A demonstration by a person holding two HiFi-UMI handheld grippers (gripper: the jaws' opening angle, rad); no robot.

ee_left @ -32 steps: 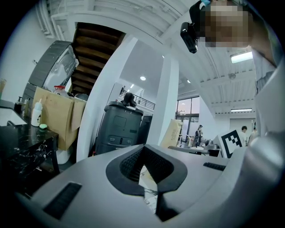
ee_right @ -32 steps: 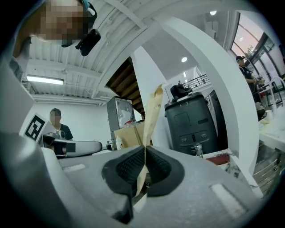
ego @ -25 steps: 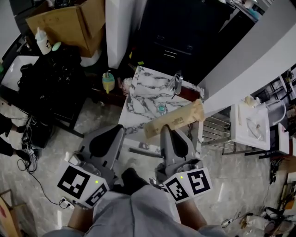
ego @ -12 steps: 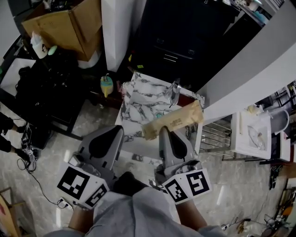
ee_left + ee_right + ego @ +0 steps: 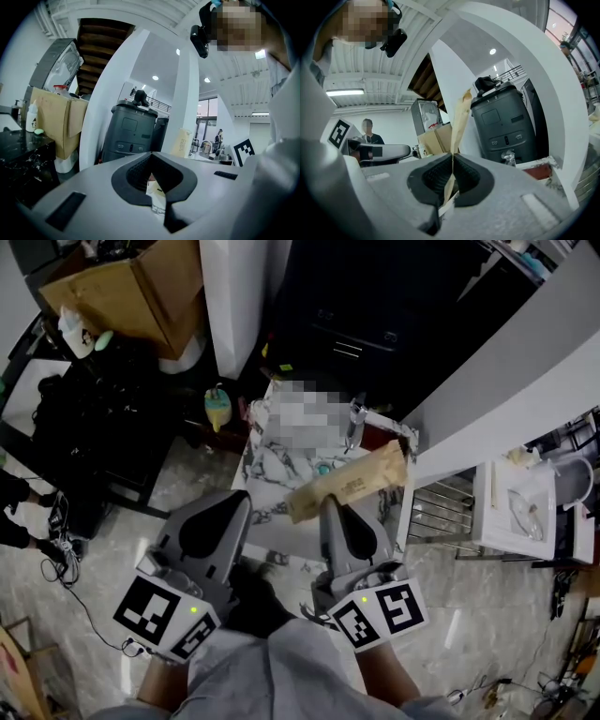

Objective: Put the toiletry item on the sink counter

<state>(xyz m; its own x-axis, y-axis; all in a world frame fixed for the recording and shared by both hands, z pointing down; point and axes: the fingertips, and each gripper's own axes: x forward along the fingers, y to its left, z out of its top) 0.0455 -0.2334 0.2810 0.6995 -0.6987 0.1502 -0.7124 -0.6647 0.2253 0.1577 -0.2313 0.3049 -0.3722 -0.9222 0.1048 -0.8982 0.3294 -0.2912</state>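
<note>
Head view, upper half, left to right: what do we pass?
white bottle → cardboard box → yellow bottle → tan packet → white fixture. Counter and faucet overlap the packet, so they are left out.

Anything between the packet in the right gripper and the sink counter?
Nothing visible. The packet, shut in the right gripper, hangs above the marble sink counter; the faucet stands beyond it at the back.

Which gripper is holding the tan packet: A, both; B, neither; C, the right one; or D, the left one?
C: the right gripper pinches the tan packet between its jaws, while the left gripper is shut on nothing.
</note>
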